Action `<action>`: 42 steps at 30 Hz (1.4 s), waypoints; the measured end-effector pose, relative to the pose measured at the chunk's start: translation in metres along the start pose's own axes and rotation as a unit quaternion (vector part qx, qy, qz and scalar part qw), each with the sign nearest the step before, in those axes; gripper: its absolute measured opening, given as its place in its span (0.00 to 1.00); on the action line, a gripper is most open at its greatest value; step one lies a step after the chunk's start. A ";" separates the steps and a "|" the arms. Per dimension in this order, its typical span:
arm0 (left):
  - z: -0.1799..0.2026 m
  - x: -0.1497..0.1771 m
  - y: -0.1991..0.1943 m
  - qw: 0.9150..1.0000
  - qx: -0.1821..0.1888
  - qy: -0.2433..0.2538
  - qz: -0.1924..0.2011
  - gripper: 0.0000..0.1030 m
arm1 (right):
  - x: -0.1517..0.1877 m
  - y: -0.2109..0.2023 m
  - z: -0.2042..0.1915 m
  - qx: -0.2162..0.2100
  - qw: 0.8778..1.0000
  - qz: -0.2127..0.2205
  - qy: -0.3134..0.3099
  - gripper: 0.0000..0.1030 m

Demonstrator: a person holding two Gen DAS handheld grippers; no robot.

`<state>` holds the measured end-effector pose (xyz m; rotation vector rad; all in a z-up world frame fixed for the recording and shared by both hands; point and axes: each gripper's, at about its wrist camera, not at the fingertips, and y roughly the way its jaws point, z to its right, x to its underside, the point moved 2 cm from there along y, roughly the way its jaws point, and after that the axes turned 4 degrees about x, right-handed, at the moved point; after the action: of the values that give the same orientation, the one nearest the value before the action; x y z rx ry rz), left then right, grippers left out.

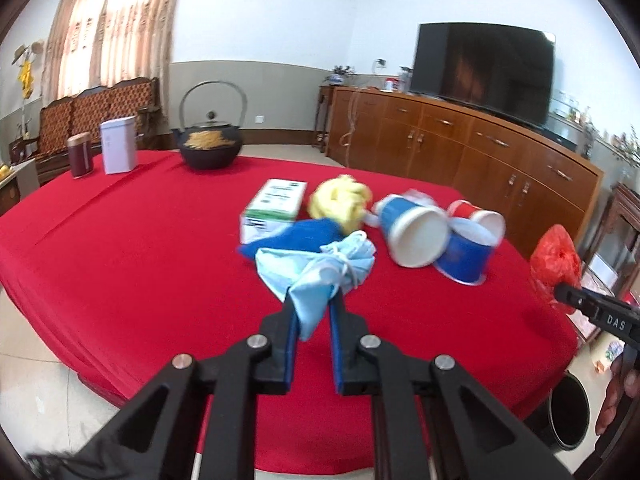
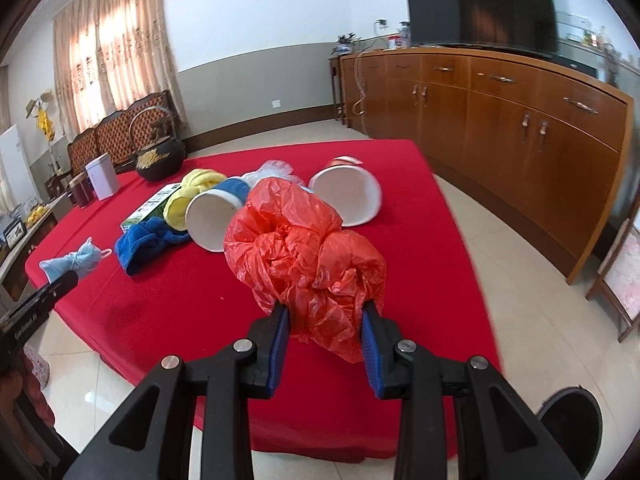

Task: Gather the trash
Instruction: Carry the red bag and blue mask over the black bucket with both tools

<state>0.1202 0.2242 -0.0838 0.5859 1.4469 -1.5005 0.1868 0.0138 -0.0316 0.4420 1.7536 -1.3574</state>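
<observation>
My left gripper [image 1: 314, 300] is shut on a crumpled light-blue face mask [image 1: 320, 268], held just above the red tablecloth [image 1: 140, 248]. My right gripper [image 2: 326, 310] is shut on a crumpled red plastic bag [image 2: 304, 248], also lifted off the cloth; the same bag [image 1: 556, 260] shows at the right edge of the left wrist view. The mask [image 2: 74, 262] appears at the left of the right wrist view. On the table lie a tipped blue paper cup [image 1: 412, 232], a second blue cup [image 1: 464, 256], a red cup [image 1: 478, 214], a yellow cloth [image 1: 340, 200], a blue cloth [image 1: 296, 238] and a green-white box [image 1: 274, 208].
A black iron teapot [image 1: 210, 146], a white tin [image 1: 118, 146] and a dark red canister [image 1: 80, 156] stand at the table's far side. A black bin [image 1: 568, 412] sits on the floor by the table's near right corner. A wooden sideboard [image 2: 520, 120] with a TV runs along the right wall.
</observation>
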 end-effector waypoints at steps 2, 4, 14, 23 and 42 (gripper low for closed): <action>0.015 0.002 -0.005 1.000 0.012 0.008 0.000 0.14 | 0.005 -0.014 0.012 0.008 1.000 0.003 0.009 0.34; 0.031 0.003 -0.009 1.000 0.026 0.015 -0.001 0.14 | 0.010 -0.027 0.026 0.018 1.000 0.007 0.018 0.34; 0.121 0.003 -0.013 0.992 0.106 0.061 -0.004 0.14 | 0.032 -0.088 0.104 0.083 0.994 0.022 0.067 0.34; 0.183 0.006 -0.024 0.982 0.159 0.100 -0.001 0.14 | 0.056 -0.132 0.158 0.137 0.985 0.026 0.099 0.34; 0.295 0.048 -0.012 0.957 0.235 0.165 -0.047 0.14 | 0.105 -0.178 0.244 0.198 0.967 0.012 0.159 0.34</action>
<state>0.1655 -0.0706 -0.0622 1.1115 1.3757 -1.9084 0.0988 -0.2931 -0.0177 0.9429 1.7140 -1.6973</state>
